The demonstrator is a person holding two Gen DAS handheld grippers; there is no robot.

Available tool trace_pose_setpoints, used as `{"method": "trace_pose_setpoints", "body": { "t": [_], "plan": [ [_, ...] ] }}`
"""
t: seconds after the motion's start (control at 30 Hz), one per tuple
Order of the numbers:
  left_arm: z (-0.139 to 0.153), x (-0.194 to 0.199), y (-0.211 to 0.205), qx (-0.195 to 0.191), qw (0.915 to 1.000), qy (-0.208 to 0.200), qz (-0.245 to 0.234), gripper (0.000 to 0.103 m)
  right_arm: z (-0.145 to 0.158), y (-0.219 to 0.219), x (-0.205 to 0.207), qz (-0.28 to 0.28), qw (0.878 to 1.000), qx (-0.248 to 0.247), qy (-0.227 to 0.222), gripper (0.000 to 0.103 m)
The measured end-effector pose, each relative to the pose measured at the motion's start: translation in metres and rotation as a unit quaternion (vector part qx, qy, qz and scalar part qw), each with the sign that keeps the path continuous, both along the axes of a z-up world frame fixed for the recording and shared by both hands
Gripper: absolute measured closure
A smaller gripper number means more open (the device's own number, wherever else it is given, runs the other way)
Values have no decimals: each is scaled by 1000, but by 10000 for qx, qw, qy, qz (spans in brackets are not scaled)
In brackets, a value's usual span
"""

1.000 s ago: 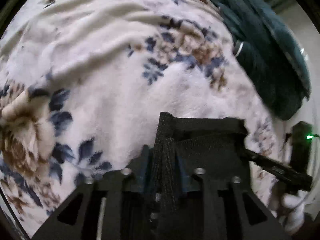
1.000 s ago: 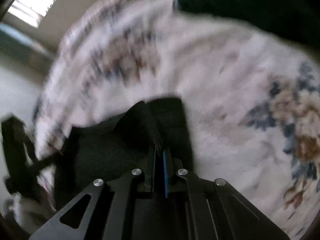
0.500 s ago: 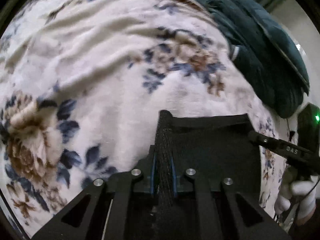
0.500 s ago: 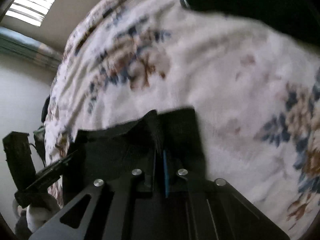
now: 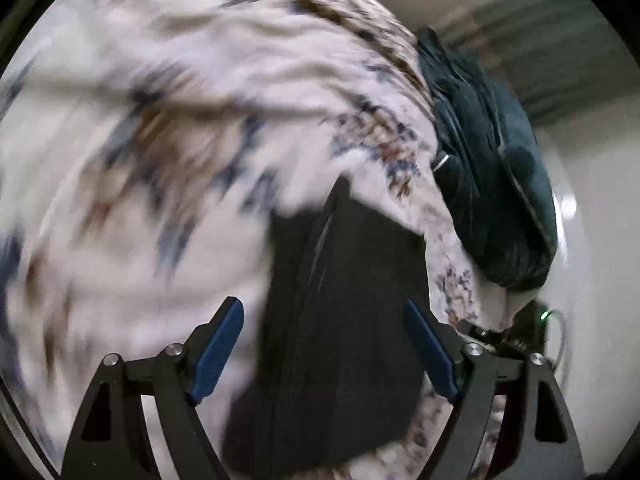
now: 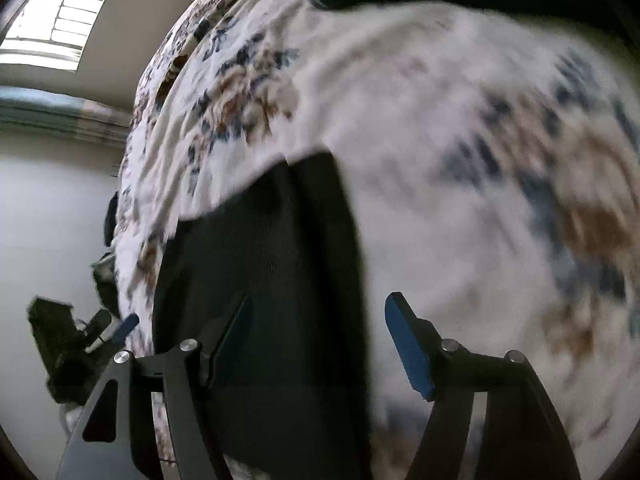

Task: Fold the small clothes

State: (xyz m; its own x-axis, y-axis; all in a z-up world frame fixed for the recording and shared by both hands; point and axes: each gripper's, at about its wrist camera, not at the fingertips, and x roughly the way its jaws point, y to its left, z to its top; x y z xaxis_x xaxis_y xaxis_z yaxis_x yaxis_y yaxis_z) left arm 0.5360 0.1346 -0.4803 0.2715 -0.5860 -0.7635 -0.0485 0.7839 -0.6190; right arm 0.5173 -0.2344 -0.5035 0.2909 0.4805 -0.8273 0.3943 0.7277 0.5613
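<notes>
You are holding the left gripper (image 5: 324, 344) with jaws just opened wide, gripping nothing. The black garment (image 5: 352, 320) is lying flat on the floral blanket (image 5: 160, 160). Your right gripper (image 6: 316, 344), likewise just opened, is hovering empty over it.

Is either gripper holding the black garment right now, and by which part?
Neither. Both grippers, left and right, have just opened; the black garment lies loose.
</notes>
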Motion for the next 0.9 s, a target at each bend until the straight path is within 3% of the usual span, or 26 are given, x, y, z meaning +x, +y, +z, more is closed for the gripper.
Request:
{"method": "trace_pose_setpoints", "body": {
  "t": [0.07, 0.17, 0.27, 0.4, 0.57, 0.7, 0.73, 0.77, 0.83, 0.9],
  "plan": [
    [-13, -45, 18, -112, 9983, 327, 459, 21, -3, 2, -29, -16, 9999, 110, 110, 33],
    [-40, -104, 26, -507, 9891, 839, 1102, 21, -17, 2, -65, -135, 9988, 377, 264, 32],
    [-58, -132, 18, -769, 9829, 988, 1349, 21, -34, 2, -72, -288, 9971, 638, 293, 32],
    [-75, -141, -7, -1009, 9800, 958, 1422, 21, -53, 7, -42, -177, 9977, 655, 88, 32],
    [-106, -121, -34, -1054, 9786, 815, 1567, 21, -76, 9, 11, -21, 9960, 890, -63, 29],
    [-107, -110, -27, -1254, 9660, 272, 2243, 24, -81, 11, 39, -72, 9938, 1095, -184, 26],
    [-103, -107, -26, -1239, 9658, 111, 2275, 33, -79, 12, 44, -119, 9927, 1160, -306, 26],
    [-100, -106, -25, -1233, 9666, 55, 2246, 39, -78, 14, 47, -110, 9925, 1166, -359, 28],
    [-95, -102, -23, -1219, 9692, 5, 2138, 43, -78, 22, 48, -34, 9952, 941, -264, 76],
    [-86, -94, -16, -1176, 9733, -38, 1969, 48, -75, 26, 44, -98, 9954, 885, -358, 84]
  ]
}}
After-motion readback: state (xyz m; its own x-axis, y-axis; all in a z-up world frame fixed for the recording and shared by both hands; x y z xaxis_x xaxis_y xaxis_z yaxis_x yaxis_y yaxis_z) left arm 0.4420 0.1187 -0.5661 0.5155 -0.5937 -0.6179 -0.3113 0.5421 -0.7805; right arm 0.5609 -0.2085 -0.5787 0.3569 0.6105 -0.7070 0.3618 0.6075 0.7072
